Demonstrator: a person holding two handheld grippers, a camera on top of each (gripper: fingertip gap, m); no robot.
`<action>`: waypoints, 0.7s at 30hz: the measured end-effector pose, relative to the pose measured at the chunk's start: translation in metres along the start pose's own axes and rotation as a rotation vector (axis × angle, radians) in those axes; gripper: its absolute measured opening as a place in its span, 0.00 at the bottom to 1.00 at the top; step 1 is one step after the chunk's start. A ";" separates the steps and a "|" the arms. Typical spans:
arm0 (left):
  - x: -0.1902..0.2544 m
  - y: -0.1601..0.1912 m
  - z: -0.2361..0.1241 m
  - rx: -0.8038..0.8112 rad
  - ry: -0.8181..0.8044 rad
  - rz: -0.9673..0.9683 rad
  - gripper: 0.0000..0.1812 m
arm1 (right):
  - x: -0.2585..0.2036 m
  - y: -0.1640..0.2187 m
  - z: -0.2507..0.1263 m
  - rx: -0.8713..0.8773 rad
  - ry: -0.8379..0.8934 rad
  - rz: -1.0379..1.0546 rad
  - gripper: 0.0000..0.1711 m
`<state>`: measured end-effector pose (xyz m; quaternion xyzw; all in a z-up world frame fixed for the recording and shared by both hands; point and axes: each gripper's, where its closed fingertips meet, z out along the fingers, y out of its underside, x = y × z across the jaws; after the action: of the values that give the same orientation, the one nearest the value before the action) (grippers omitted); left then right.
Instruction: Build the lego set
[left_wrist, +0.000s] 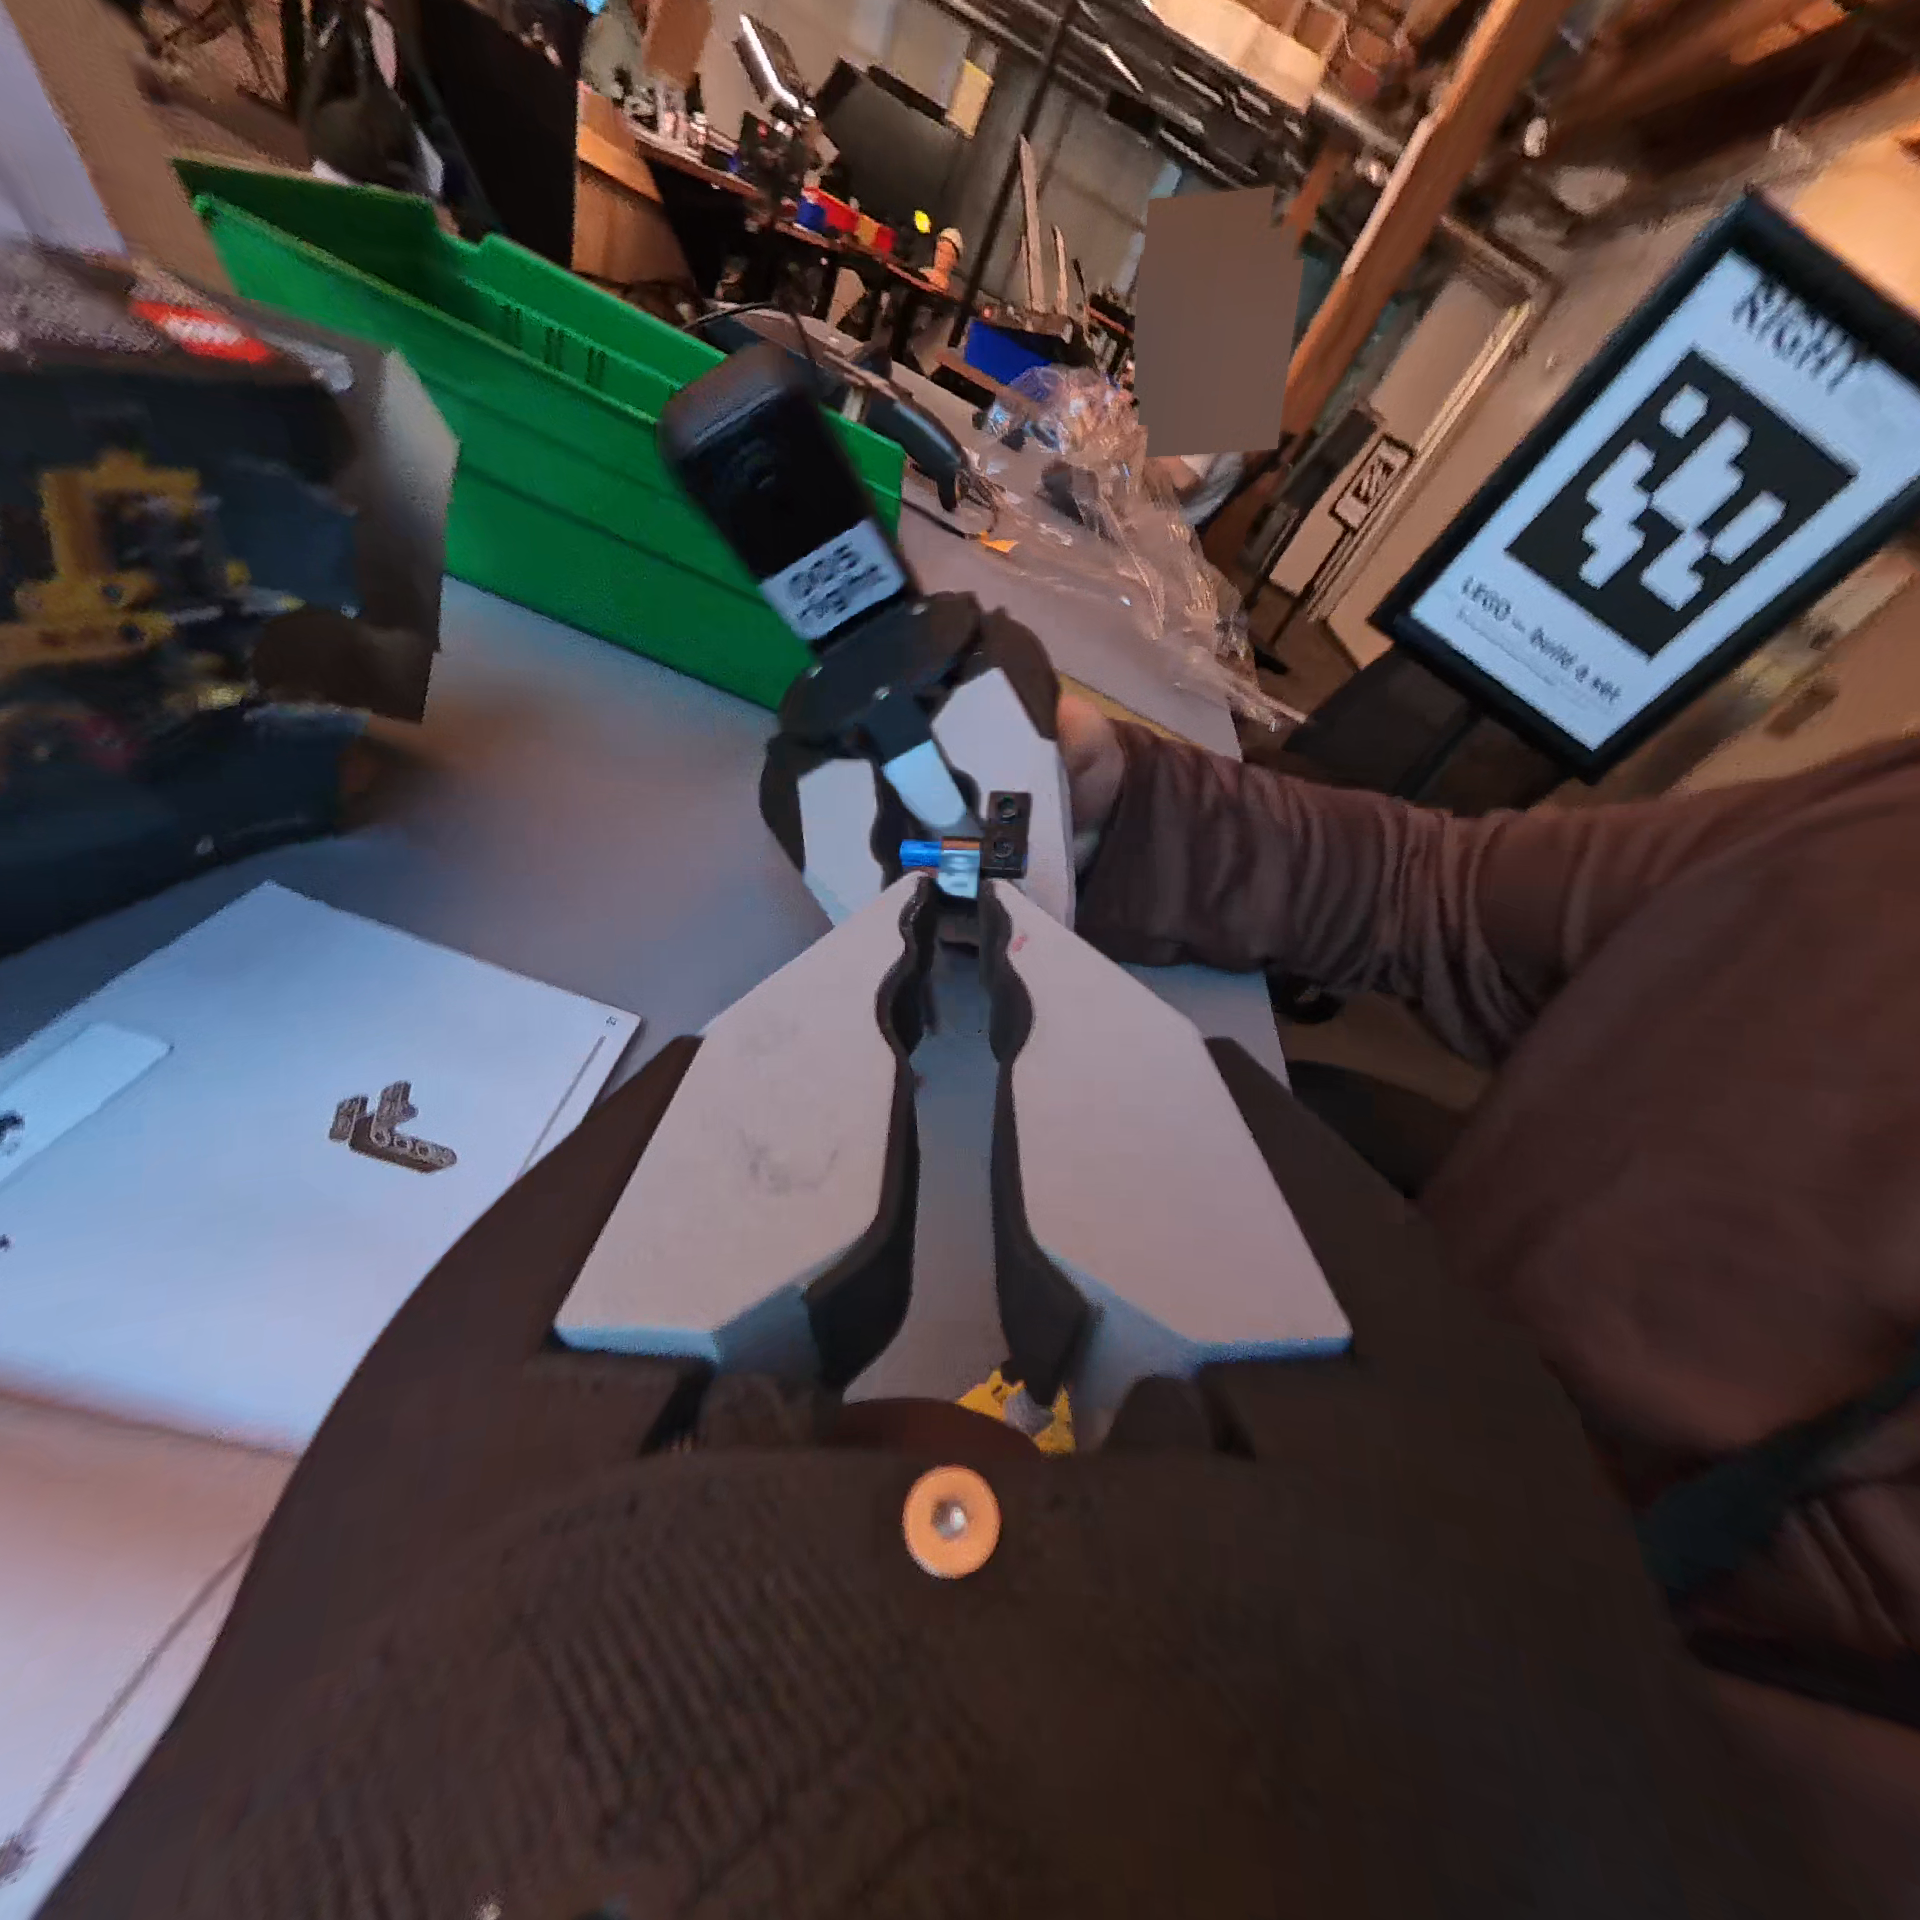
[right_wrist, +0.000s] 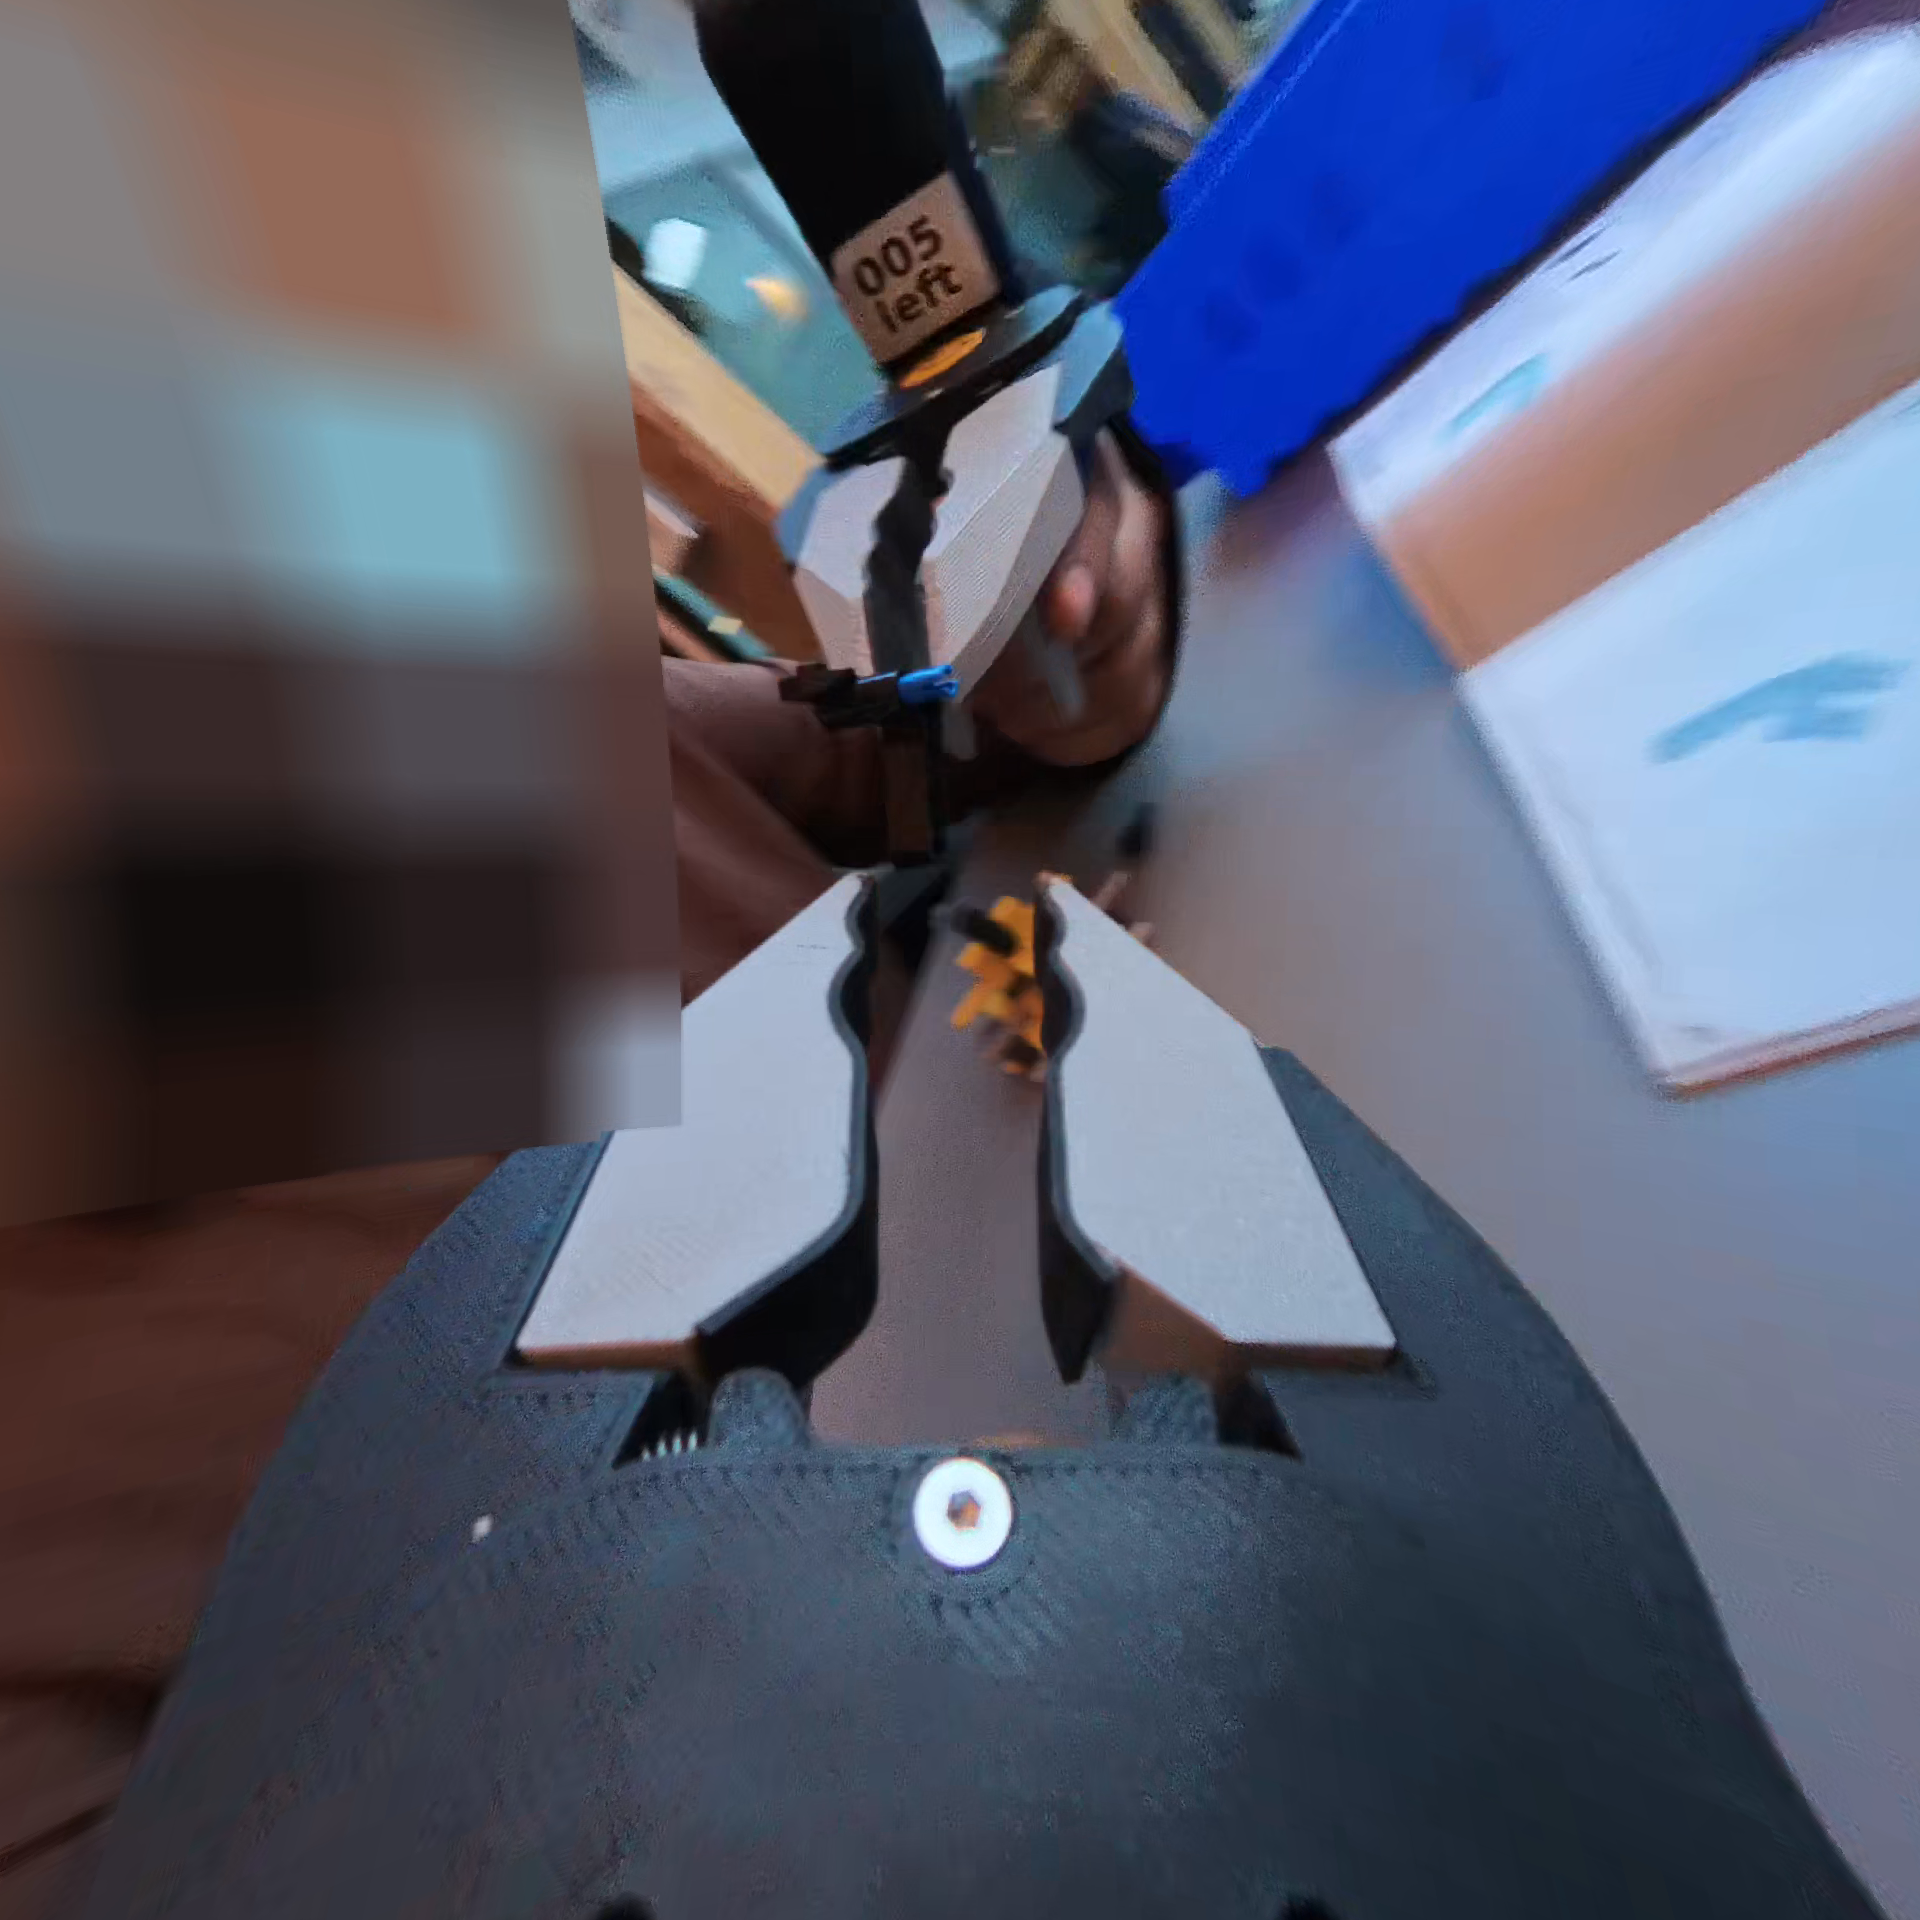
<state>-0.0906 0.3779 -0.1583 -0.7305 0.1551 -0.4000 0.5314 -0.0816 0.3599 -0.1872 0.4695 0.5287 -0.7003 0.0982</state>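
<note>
My left gripper is shut on a small black lego beam with a blue pin sticking out of its side, held above the grey table. In the right wrist view the same beam and pin hang from the left gripper. My right gripper is open and empty, its tips just below the beam's lower end. It faces me in the left wrist view. Yellow lego pieces lie on the table beyond the right fingers.
A green bin and the dark lego box stand at the back left. The open instruction booklet lies at the left. A framed marker sign, plastic bags, a blue bin and a brown sleeve are also around.
</note>
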 end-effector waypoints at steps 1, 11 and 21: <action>-0.004 0.000 0.000 0.015 -0.003 -0.040 0.02 | 0.005 -0.003 -0.003 0.002 0.075 -0.064 0.15; -0.022 -0.004 0.002 0.099 -0.087 -0.153 0.03 | 0.011 -0.025 -0.011 0.126 0.229 -0.222 0.02; -0.028 0.019 0.005 -0.062 -0.127 0.025 0.00 | 0.006 -0.010 -0.031 0.083 0.048 0.035 0.02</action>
<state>-0.1003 0.3922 -0.1878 -0.7683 0.1426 -0.3413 0.5223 -0.0738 0.3921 -0.1852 0.4991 0.4928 -0.7085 0.0782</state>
